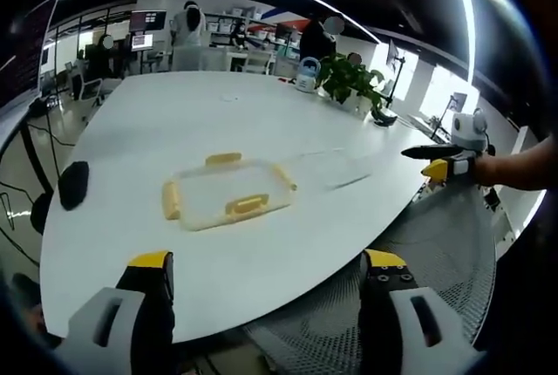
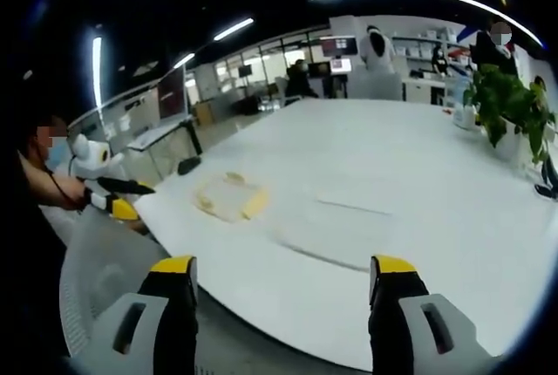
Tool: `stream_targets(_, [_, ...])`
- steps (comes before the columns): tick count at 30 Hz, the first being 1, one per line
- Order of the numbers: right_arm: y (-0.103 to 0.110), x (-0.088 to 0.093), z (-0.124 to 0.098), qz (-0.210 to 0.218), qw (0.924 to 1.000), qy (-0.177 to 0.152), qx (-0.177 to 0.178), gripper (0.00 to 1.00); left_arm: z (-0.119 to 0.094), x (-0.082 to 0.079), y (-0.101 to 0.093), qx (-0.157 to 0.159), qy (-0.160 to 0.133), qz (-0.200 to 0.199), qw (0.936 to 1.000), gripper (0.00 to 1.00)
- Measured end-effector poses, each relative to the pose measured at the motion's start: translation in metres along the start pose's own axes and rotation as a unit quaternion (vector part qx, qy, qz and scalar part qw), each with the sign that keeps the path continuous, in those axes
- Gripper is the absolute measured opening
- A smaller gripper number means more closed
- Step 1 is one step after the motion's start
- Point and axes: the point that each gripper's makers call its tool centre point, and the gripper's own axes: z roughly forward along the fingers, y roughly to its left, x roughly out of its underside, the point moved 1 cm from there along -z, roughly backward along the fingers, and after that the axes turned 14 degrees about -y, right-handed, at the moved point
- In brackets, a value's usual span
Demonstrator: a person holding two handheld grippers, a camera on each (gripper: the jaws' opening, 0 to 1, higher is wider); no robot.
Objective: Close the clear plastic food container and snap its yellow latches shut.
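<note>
Two pieces lie on the white table (image 1: 261,122): the lid (image 1: 225,194) with its yellow latches (image 1: 248,205), and just beside it a clear, nearly invisible base (image 1: 336,168). In the right gripper view the lid (image 2: 229,196) sits toward the table's near edge, with the base (image 2: 336,231) closer to that gripper.

The left gripper (image 1: 266,275) hangs off the table edge with jaws spread wide and empty; the right gripper (image 2: 283,283) is likewise spread and holds nothing. The right gripper (image 1: 440,161) also shows in the left gripper view, beyond the base.

Both pieces look light, thin and slick (likely to skate on the smooth top if pushed). The lid should flex a little; a pinch on its rim between latches seems the safest hold, then a press down on each latch while the other gripper steadies the base.
</note>
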Motion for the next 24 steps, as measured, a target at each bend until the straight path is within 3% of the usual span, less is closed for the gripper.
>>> stream_targets(14, [-0.002, -0.011, 0.006, -0.013, 0.9998, 0.004, -0.011, 0.79, 0.003, -0.004, 0.000, 0.011, 0.002, 0.006, 0.9999, 0.86])
stream_targets(24, [0.009, -0.023, 0.027, -0.025, 0.9993, 0.000, -0.028, 0.78, 0.002, -0.006, 0.007, 0.015, 0.002, 0.013, 0.9998, 0.86])
